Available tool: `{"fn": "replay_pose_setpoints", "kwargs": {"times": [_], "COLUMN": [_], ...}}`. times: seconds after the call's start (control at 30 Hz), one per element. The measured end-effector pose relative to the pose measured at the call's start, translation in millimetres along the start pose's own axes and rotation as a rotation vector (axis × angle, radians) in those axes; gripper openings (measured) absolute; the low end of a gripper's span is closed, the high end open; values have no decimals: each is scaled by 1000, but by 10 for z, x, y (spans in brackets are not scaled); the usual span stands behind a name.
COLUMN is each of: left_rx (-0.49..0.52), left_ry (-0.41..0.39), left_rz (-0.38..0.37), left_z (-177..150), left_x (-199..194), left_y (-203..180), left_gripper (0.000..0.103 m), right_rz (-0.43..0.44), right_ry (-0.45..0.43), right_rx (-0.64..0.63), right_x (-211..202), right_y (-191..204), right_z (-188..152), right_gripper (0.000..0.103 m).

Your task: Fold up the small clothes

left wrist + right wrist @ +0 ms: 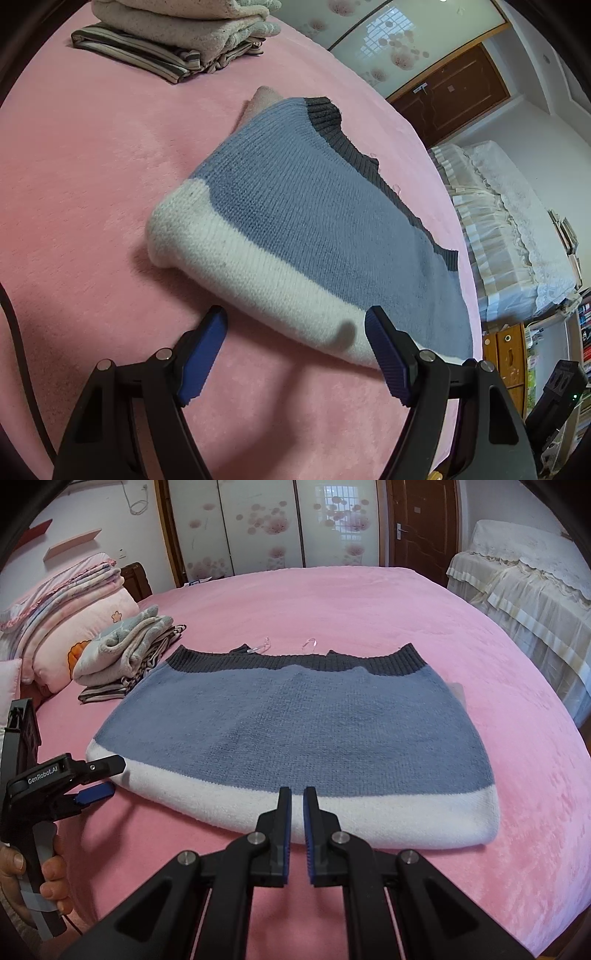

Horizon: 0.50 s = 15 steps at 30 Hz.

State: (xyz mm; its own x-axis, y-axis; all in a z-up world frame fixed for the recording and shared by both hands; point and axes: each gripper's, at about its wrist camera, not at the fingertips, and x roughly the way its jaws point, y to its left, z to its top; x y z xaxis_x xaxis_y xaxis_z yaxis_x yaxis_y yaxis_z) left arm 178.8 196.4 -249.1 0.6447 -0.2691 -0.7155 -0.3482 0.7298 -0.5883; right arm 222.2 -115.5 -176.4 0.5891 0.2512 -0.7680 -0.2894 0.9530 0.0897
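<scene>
Left gripper (295,325): jaws spread wide, nothing between them. The folded sweater (295,236) lies flat on the pink bedspread (74,221) just ahead of its tips, white hem band nearest. The right-hand fingertip overlaps the hem in the picture; contact or hovering, cannot tell.

Right gripper (297,794): fingers nearly together with a thin gap, gripping nothing. Tips sit at or just over the white hem of the sweater (295,731); touching cannot be judged. From here the left gripper (99,779) is off to the left at the hem's corner, its lower blue pad partly hidden behind its own body. The hand (33,878) holding it is cut off by the frame edge.

Dark ribbed band lies on the far side. Beyond it, two small clear items (288,644), too small to identify. Something pale pokes out from under the sweater's far right edge, mostly hidden.

Ahead-left of the right gripper: stack of folded clothes (125,653), lower layers mostly covered.
</scene>
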Motion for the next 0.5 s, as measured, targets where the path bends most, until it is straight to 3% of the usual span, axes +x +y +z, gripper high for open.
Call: {"fn": "replay_pose_setpoints", "kwargs": {"times": [0.5], "left_rx": [-44], "left_ry": [-10], "left_rz": [-66], "left_z": [46], "left_x": [56], "left_y": [49], "left_gripper": [75], "right_rz": [26], "right_ry": [-25], "right_rx": [22], "right_x": [-133], "right_y": [58], "right_z": [40], "right_gripper": [6]}}
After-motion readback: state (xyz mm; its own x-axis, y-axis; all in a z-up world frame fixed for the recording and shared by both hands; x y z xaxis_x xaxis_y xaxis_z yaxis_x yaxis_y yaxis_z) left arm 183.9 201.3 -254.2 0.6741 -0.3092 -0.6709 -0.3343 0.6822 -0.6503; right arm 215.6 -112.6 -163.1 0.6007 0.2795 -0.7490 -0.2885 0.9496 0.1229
